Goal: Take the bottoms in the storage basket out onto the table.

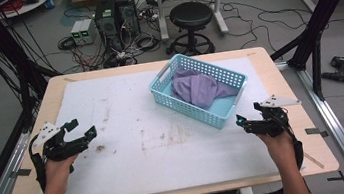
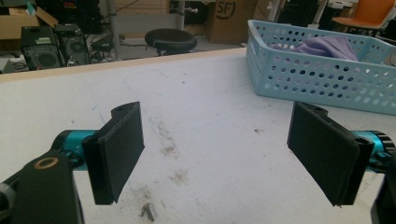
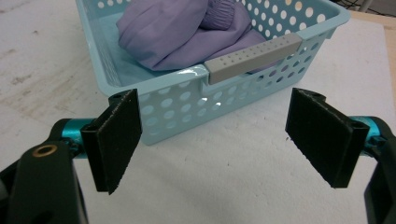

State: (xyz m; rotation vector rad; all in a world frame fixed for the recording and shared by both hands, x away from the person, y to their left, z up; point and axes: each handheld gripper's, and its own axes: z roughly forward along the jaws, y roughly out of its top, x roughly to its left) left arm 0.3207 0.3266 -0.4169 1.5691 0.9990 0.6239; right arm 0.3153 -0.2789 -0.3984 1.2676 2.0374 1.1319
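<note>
Purple cloth (image 3: 187, 32) partly hidden, perhaps garment, in basket (image 3: 177, 105).

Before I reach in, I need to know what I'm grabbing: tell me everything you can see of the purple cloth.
The purple cloth is a soft lilac garment of thin, smooth-looking fabric, crumpled into a loose heap with a gathered elastic cuff on top. It lies inside the light blue perforated basket, resting on its floor and against its far wall, below the rim. Nothing else touches it; both grippers are apart from it.

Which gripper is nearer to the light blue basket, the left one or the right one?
The right gripper is nearer: it sits just off the light blue basket at its near corner. The left gripper is farther, across a bare stretch of the white mat.
</note>
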